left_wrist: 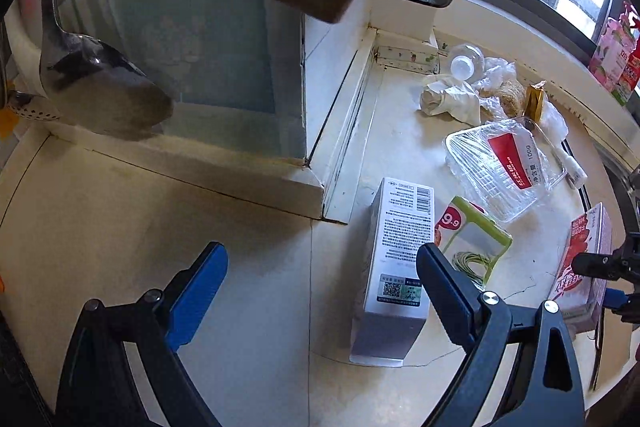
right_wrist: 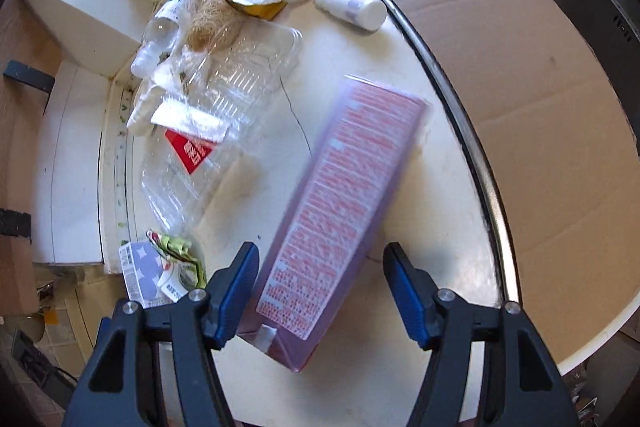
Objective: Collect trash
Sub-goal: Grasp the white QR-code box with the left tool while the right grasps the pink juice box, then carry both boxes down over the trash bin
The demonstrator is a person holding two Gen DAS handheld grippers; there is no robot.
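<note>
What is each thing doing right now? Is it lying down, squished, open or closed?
left claw: open, holding nothing
right claw: open around the pink carton
pink carton: lying down, blurred
white box: lying flat
clear plastic tray: open, empty
small white bottle: lying down, capped

My left wrist view looks low across the table (left_wrist: 120, 227) toward the corner wall. My right wrist view looks steeply down, close. Both share the pink carton (left_wrist: 582, 259) (right_wrist: 340, 195) and clear tray (left_wrist: 500, 167) (right_wrist: 224, 115).
</note>
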